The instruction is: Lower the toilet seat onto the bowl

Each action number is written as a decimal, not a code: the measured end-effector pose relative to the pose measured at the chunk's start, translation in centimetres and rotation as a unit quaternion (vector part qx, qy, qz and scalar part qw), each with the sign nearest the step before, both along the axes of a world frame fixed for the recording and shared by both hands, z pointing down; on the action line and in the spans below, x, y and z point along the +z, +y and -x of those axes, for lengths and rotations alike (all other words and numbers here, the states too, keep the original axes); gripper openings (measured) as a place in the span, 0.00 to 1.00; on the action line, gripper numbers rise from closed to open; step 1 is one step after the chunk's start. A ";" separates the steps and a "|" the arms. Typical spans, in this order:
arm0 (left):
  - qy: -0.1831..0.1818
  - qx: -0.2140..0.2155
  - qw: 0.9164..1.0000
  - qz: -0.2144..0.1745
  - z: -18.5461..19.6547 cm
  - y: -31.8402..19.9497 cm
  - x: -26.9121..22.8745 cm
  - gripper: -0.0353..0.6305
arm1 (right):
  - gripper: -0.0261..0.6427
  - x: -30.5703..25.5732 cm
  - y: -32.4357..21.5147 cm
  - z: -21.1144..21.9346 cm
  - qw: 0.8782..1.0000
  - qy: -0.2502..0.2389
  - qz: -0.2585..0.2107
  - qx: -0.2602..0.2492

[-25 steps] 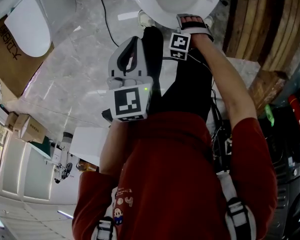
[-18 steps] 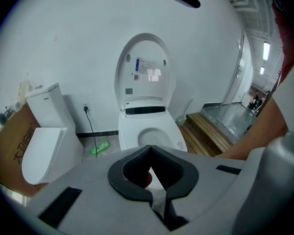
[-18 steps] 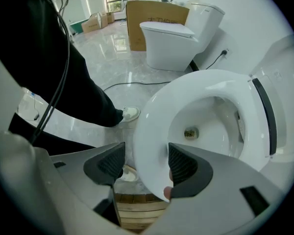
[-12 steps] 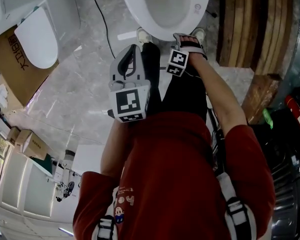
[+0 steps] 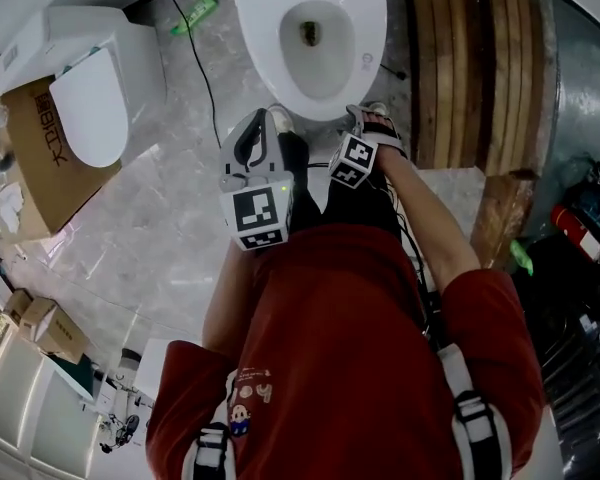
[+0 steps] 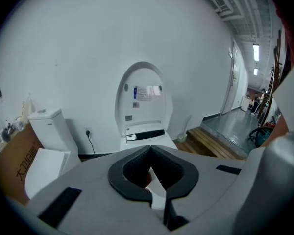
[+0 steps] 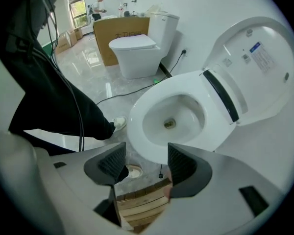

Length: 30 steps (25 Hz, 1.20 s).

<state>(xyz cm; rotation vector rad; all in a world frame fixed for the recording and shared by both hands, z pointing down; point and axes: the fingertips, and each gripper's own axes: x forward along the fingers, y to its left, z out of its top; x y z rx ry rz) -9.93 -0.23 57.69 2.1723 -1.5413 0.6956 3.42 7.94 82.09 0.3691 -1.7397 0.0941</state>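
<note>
Toilet seat (image 7: 251,32) stands tipped up with the lid, behind the open bowl (image 7: 137,126). Your left gripper (image 6: 150,153) has its jaws pressed together on nothing and points at the raised seat. Your right gripper (image 7: 147,163) holds its jaws spread and empty, near the bowl's front rim.

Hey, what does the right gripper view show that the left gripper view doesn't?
Only the right gripper view: the inside of the bowl and its drain, the person's dark trouser leg, and the right gripper, jaws apart. Only the left gripper view: a corridor doorway and the left gripper, jaws together. Both: the raised lid, the second toilet, the wooden platform.
</note>
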 end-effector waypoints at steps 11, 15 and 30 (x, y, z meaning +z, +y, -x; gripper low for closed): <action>-0.007 -0.002 0.995 -0.098 -0.3 -2.6 -6.9 0.07 | 0.43 -10.0 -4.7 -1.7 0.991 -0.057 -0.075 0.099; -0.004 -0.003 0.991 -0.131 -0.4 -4.1 -9.3 0.07 | 0.43 -13.1 -6.7 -2.1 0.985 -0.078 -0.102 0.116; -0.014 -0.017 0.973 -0.230 1.0 -7.7 -18.5 0.07 | 0.43 -26.8 -12.6 -1.8 0.971 -0.124 -0.157 0.134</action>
